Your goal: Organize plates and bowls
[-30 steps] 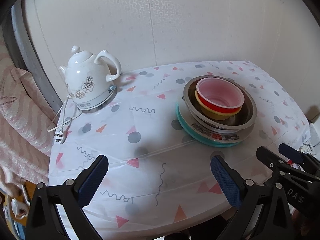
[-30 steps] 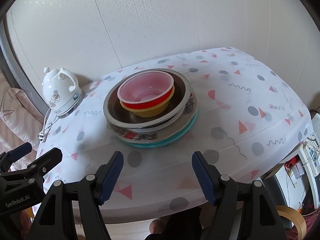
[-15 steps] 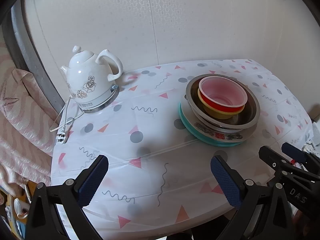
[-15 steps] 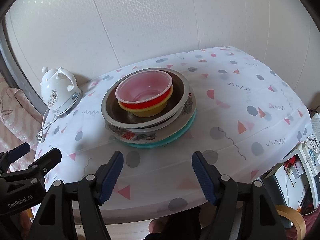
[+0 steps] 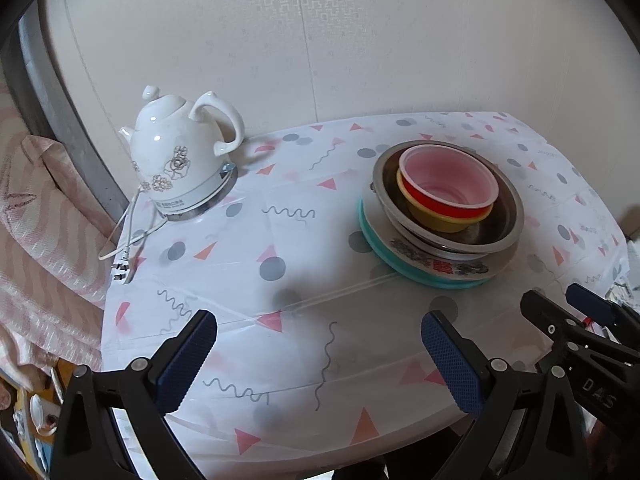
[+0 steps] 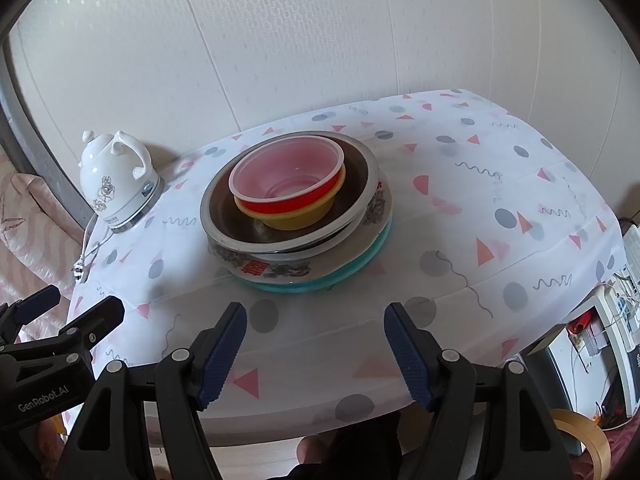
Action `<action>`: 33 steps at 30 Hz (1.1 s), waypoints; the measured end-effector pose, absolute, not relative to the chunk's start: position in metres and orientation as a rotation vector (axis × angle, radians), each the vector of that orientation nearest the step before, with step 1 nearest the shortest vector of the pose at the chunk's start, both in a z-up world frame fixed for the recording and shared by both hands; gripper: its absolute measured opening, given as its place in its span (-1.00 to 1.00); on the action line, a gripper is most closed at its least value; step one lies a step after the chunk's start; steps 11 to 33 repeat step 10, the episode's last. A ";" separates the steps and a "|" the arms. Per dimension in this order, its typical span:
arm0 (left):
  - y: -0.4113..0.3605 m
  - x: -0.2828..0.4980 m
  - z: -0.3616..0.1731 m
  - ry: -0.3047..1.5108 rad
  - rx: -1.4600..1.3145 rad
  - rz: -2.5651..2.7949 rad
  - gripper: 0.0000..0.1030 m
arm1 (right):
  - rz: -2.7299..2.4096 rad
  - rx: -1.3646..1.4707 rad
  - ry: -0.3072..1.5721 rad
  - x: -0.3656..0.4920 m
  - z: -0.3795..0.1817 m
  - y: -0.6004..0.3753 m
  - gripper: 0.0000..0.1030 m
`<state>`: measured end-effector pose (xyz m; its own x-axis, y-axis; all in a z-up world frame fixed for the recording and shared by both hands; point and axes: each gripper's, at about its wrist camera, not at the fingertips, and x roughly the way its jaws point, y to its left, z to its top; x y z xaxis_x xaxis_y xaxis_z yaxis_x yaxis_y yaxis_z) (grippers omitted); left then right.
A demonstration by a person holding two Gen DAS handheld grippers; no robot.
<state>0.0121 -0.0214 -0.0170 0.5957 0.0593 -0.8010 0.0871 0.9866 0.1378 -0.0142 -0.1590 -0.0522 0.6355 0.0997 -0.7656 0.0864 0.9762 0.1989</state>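
Observation:
One stack of dishes stands on the table (image 5: pixel 280 280). From the bottom: a teal plate (image 6: pixel 352 268), a white patterned plate (image 6: pixel 280 270), a steel bowl (image 6: pixel 360 184), a yellow bowl (image 6: pixel 296 220), a red bowl (image 6: pixel 288 202) and a clear plastic bowl (image 6: pixel 286 172) on top. The stack also shows in the left wrist view (image 5: pixel 444 216). My left gripper (image 5: pixel 316 356) is open and empty above the table's near edge, left of the stack. My right gripper (image 6: pixel 314 350) is open and empty just in front of the stack.
A white ceramic kettle (image 5: pixel 180 164) on its base stands at the back left, with its cord and plug (image 5: pixel 120 256) trailing to the table's left edge. A wall (image 6: pixel 320 40) runs behind the table. Pink striped fabric (image 5: pixel 36 220) lies to the left.
Both grippers have drifted slightly; the stack and kettle sit a little further right in the left wrist view. Both grippers stay open and empty. Nothing on the table has moved.

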 end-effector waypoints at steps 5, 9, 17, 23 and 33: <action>-0.021 0.014 -0.016 0.929 0.159 -0.033 1.00 | 0.005 0.224 0.886 -0.013 -0.053 -0.159 0.41; -0.021 0.018 -0.018 0.936 0.149 -0.030 1.00 | 0.001 0.228 0.889 -0.011 -0.054 -0.161 0.41; -0.021 0.019 -0.018 0.939 0.150 -0.030 1.00 | -0.002 0.229 0.889 -0.010 -0.054 -0.162 0.41; -0.021 0.019 -0.018 0.939 0.150 -0.030 1.00 | -0.002 0.229 0.889 -0.010 -0.054 -0.162 0.41; -0.021 0.019 -0.018 0.939 0.150 -0.030 1.00 | -0.002 0.229 0.889 -0.010 -0.054 -0.162 0.41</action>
